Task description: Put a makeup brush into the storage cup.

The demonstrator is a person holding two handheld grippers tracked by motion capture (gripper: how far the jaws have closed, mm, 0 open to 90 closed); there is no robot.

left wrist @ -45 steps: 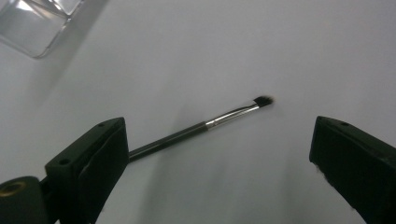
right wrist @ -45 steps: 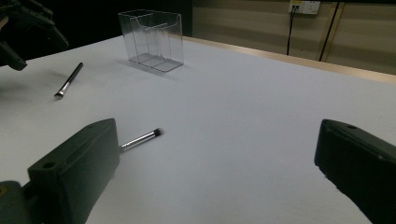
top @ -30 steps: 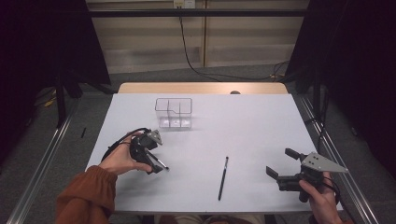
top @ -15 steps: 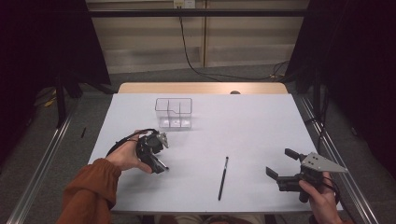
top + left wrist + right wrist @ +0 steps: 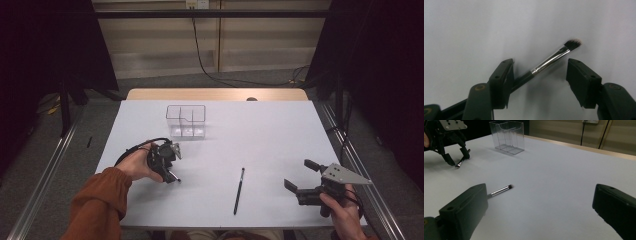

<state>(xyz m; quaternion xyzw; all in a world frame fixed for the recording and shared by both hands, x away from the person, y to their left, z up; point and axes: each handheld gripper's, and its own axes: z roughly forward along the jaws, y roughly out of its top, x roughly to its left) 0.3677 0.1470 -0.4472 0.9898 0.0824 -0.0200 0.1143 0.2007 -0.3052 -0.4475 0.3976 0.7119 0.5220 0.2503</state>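
The left gripper [image 5: 539,82], jaws closing but not yet pinching, straddles a small brush [image 5: 549,63] lying flat on the white table [image 5: 260,130], apparently to lift it toward the clear organizer [image 5: 186,120], while the right gripper [image 5: 304,176] waits wide open near a second brush [image 5: 239,190].

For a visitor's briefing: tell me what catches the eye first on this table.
The left gripper, low over the white table at its near left, straddles a small makeup brush; its jaws have just been closing, pads not yet pressing. A second brush lies near the middle front, and a clear divided organizer stands toward the back.
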